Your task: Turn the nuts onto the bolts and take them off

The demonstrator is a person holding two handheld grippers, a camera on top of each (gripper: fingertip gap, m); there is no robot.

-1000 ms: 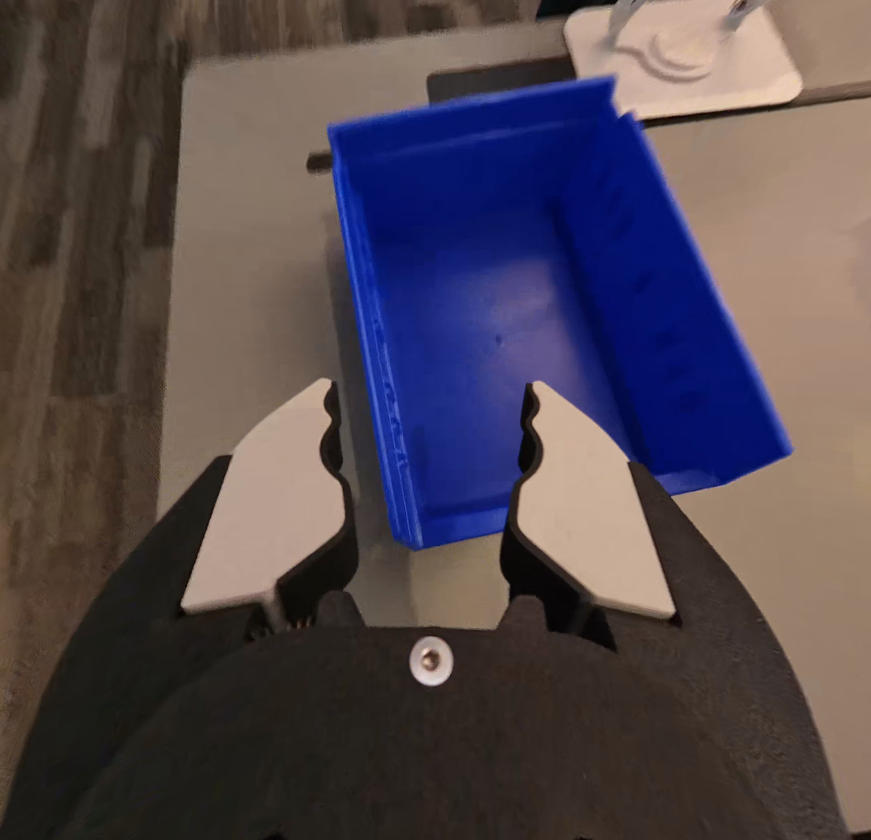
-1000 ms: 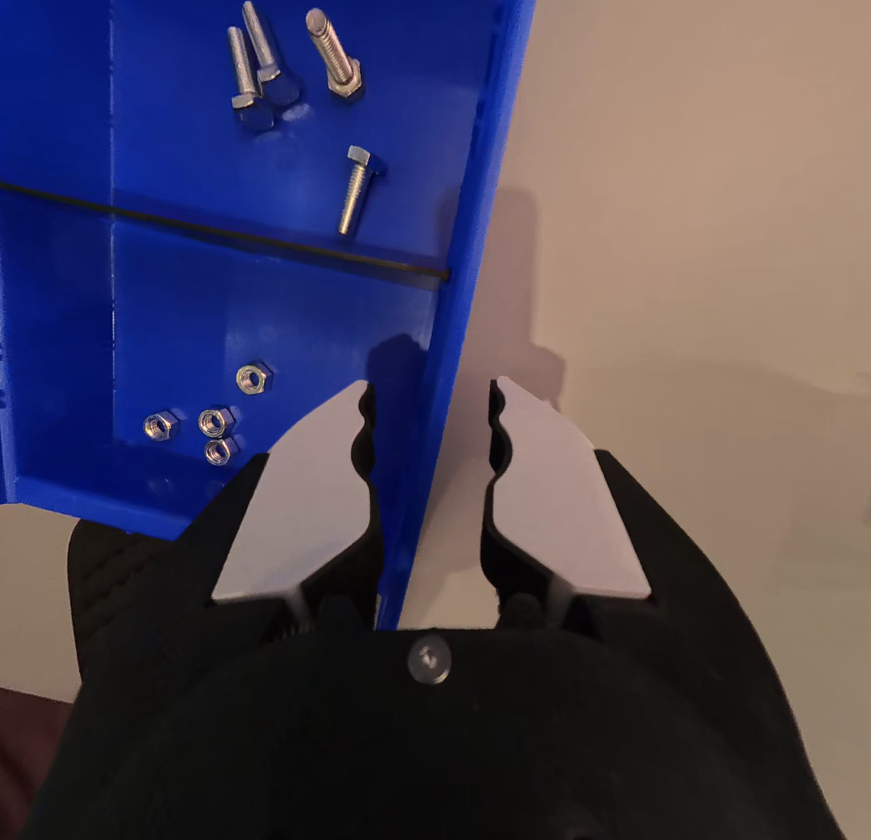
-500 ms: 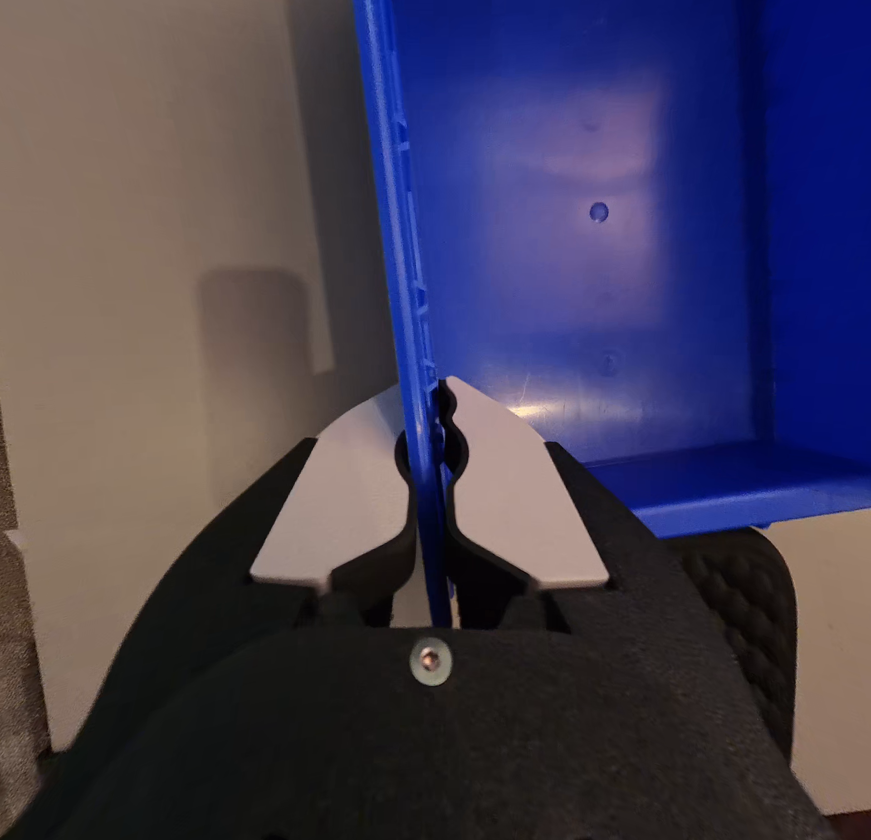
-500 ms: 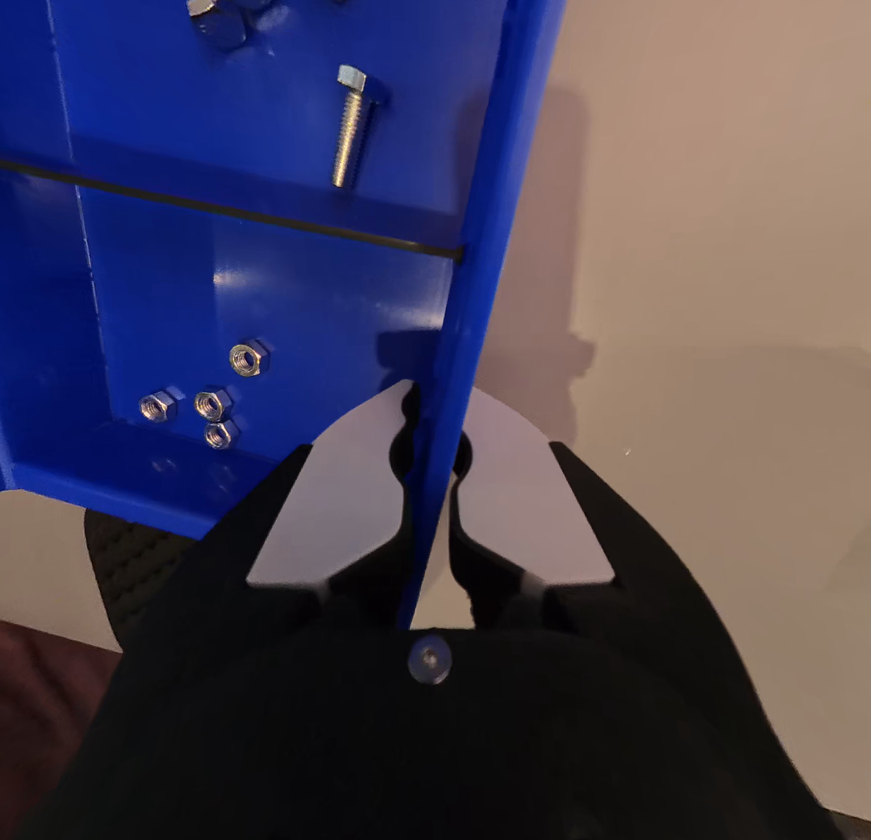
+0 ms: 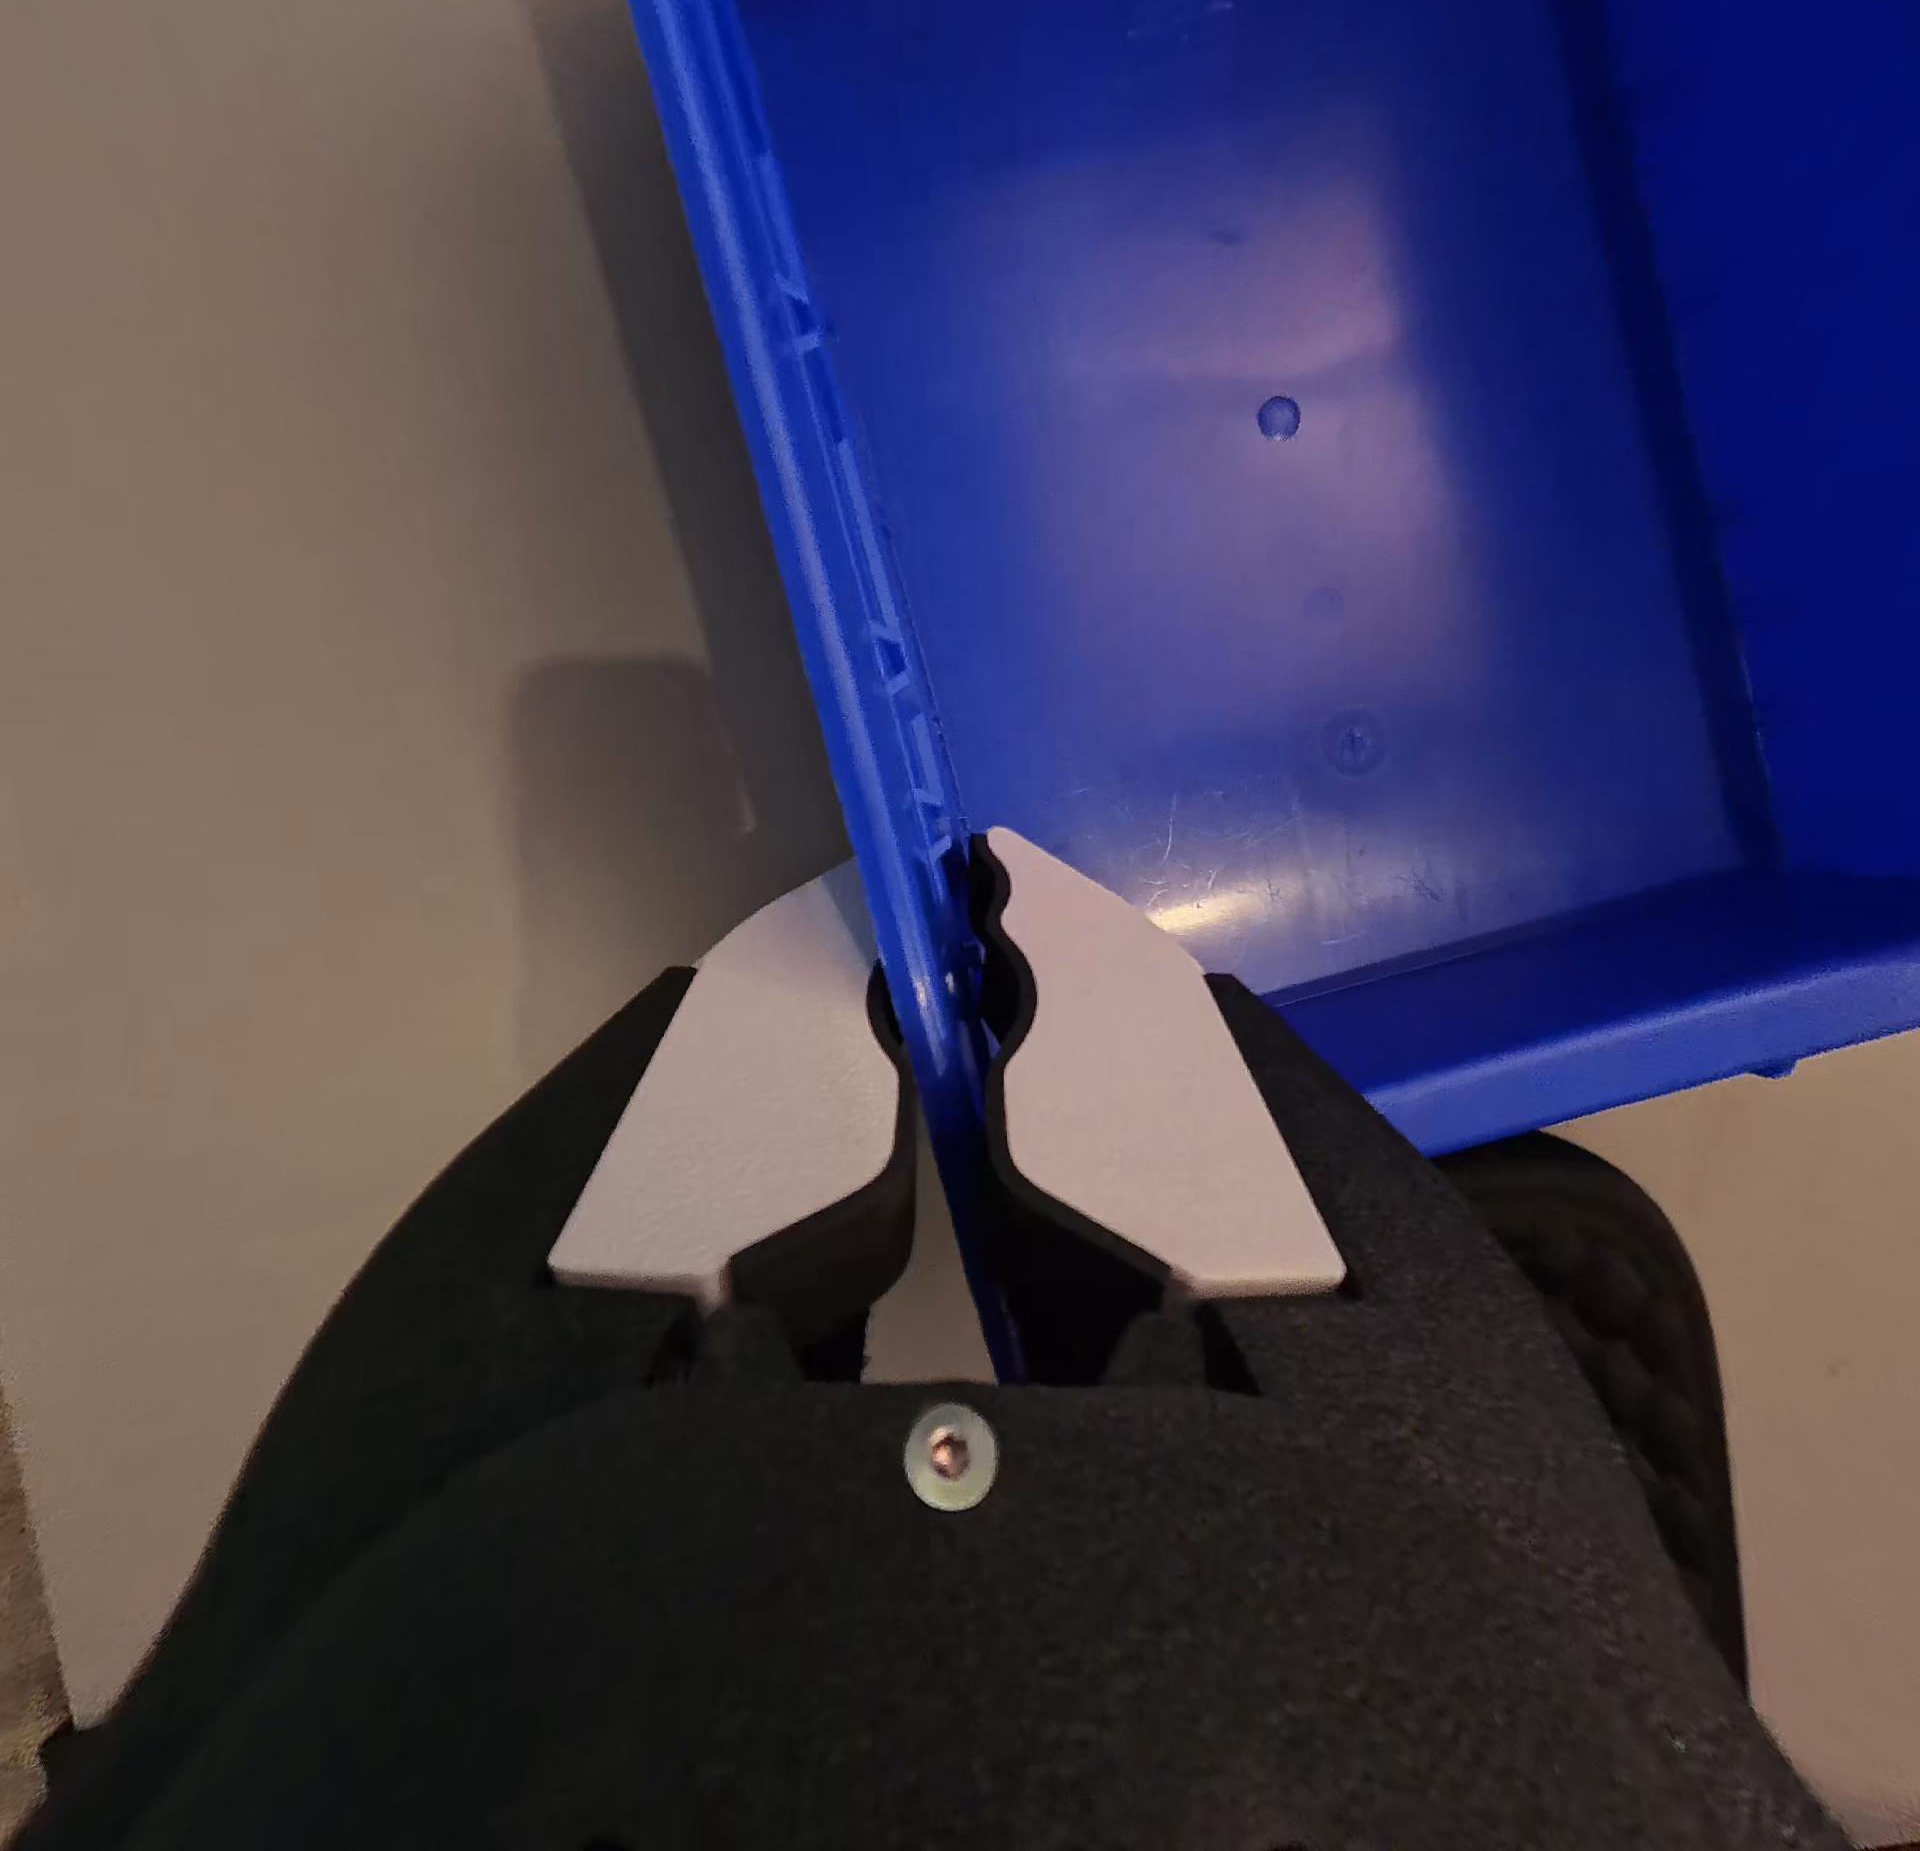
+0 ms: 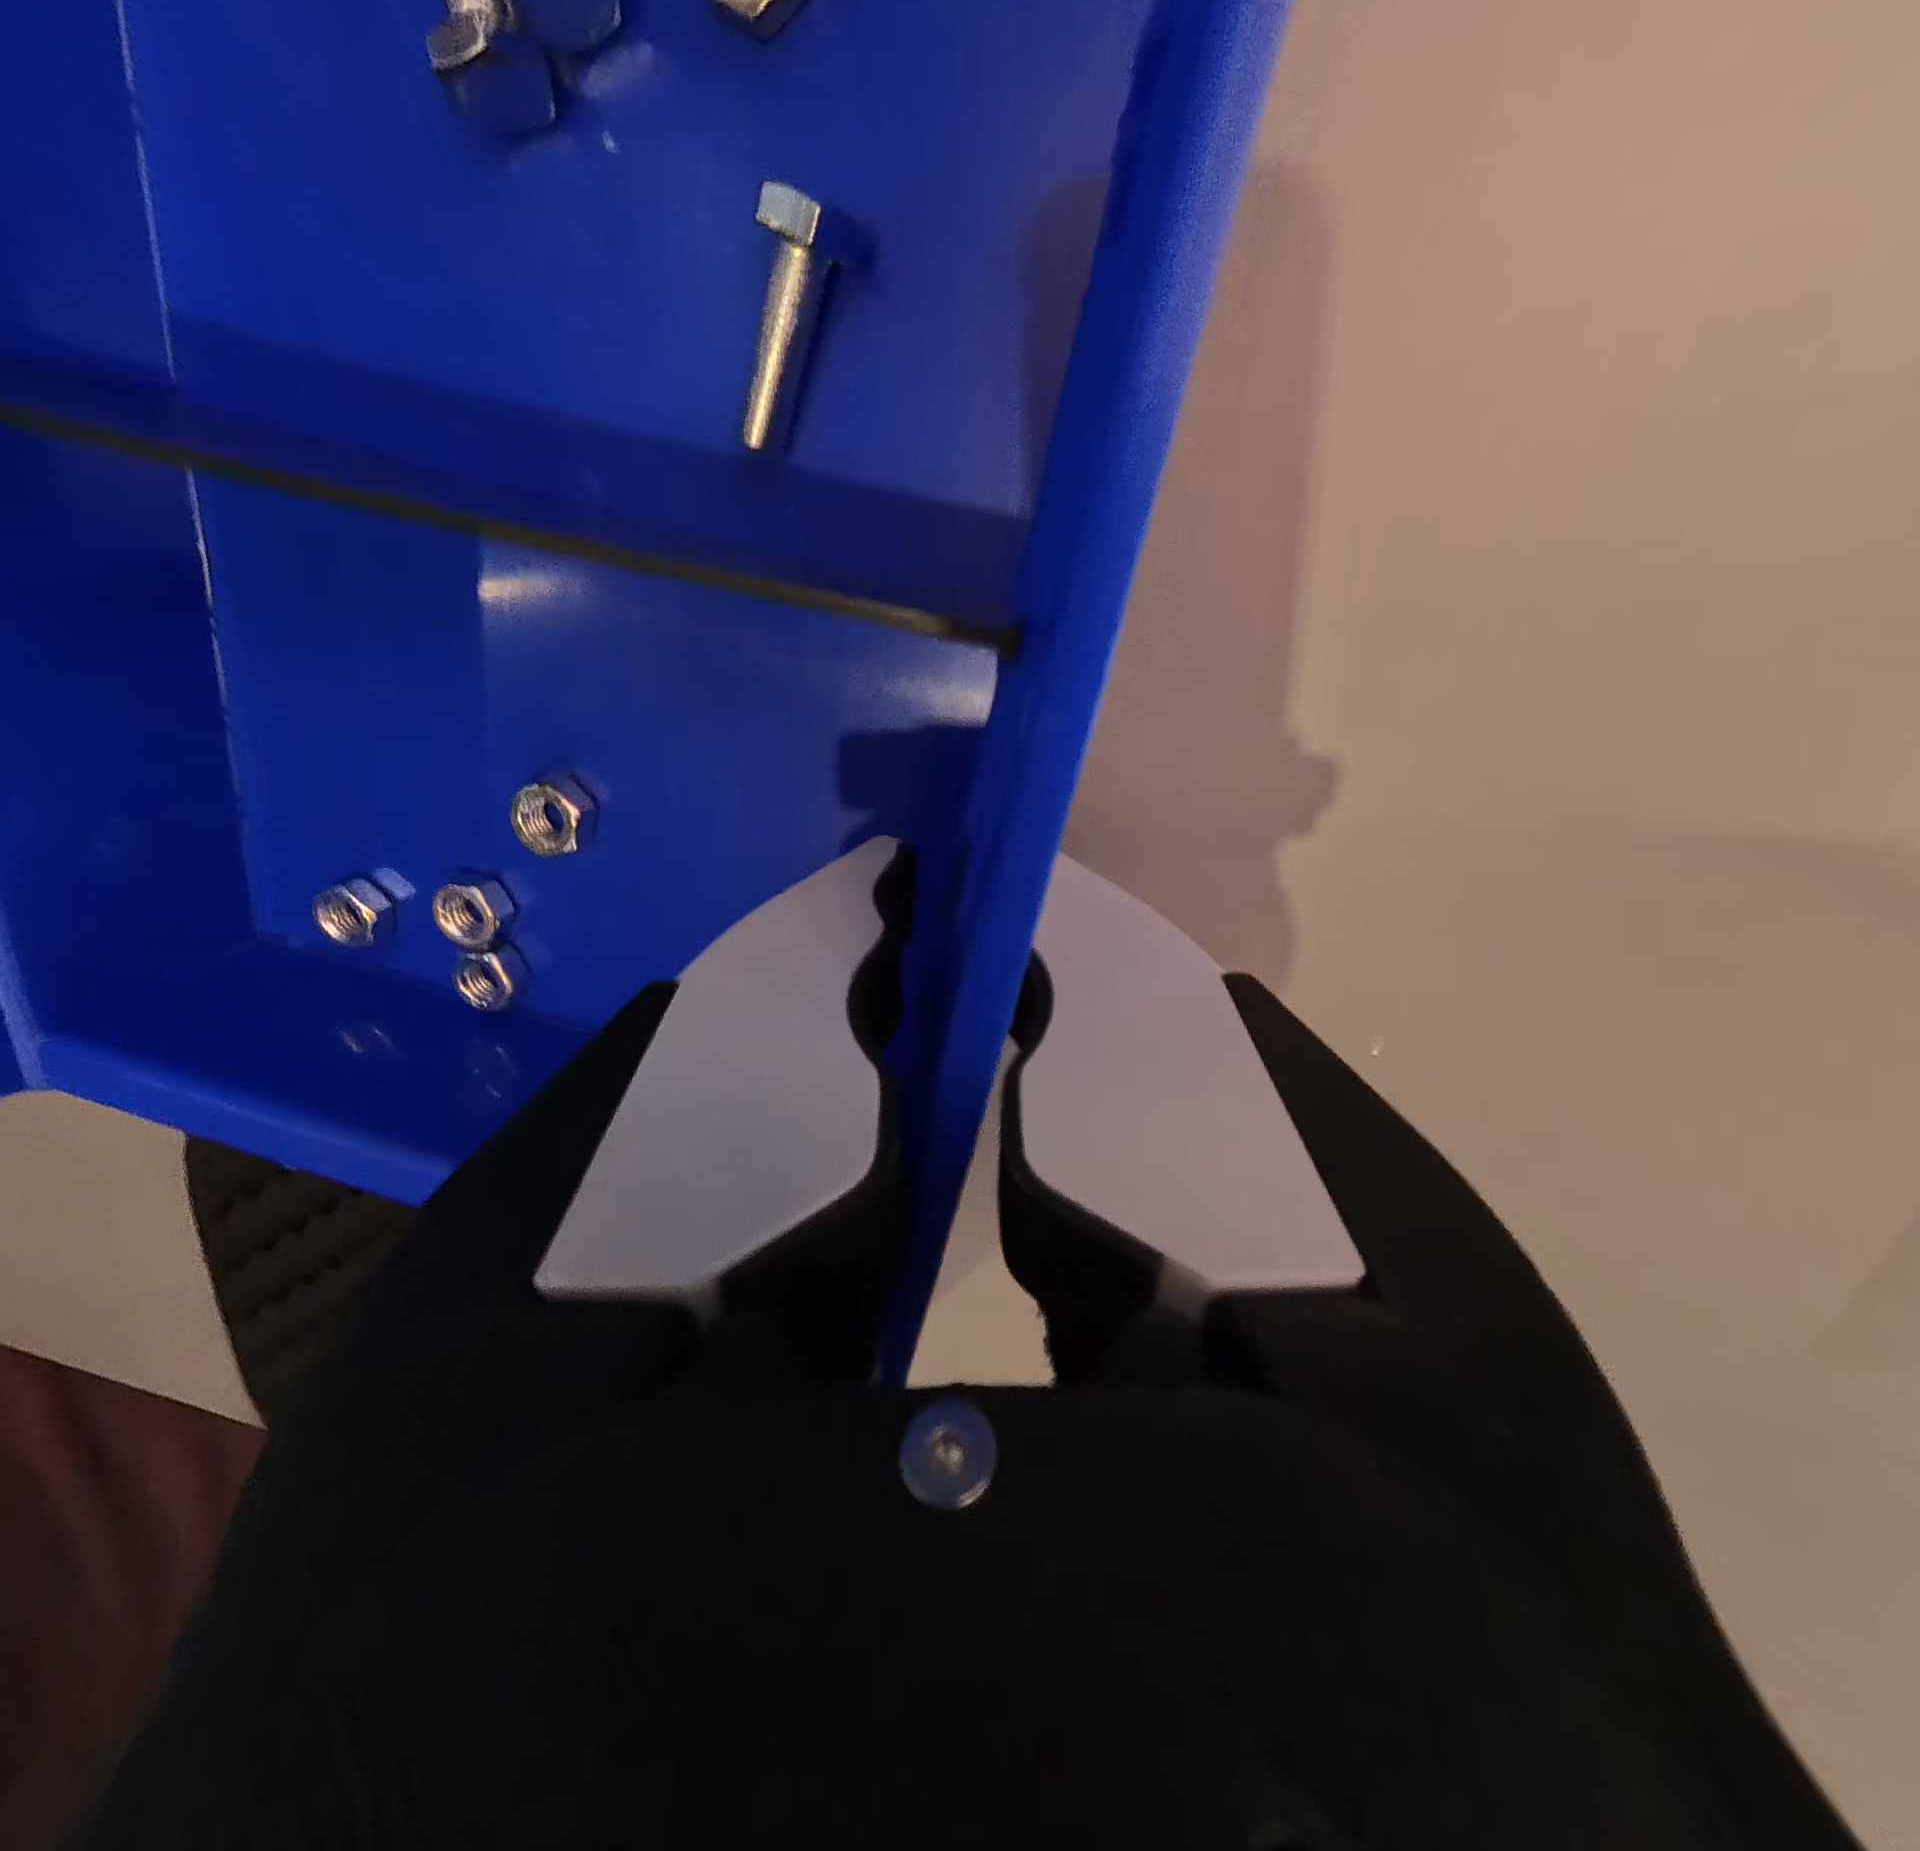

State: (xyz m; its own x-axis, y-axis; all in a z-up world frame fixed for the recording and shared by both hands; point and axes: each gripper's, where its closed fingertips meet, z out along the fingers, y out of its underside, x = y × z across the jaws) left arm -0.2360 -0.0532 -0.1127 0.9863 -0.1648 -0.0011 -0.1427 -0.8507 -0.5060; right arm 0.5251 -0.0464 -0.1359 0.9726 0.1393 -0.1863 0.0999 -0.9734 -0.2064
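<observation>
In the left wrist view my left gripper (image 5: 935,897) is shut on the left side wall of an empty blue bin (image 5: 800,367), one finger inside and one outside. In the right wrist view my right gripper (image 6: 971,866) is shut on the right side wall of a second blue bin (image 6: 1164,347), which has a divider (image 6: 520,492). Several loose nuts (image 6: 554,814) lie in its near compartment. One bolt (image 6: 784,315) lies just past the divider, and more bolts (image 6: 488,14) are cut off by the top edge.
Both bins stand on a pale table (image 5: 260,451) that also shows in the right wrist view (image 6: 1558,554). A black textured mat (image 5: 1621,1282) pokes out under each bin's near end (image 6: 270,1219). Dark floor (image 6: 83,1489) shows past the table's near edge. The tips of one gripper are about 75 centimeters away from the tips of the other.
Both grippers went from open to shut on the bin walls. Since then the empty bin has turned in the left view, and the right view has hardly changed.
</observation>
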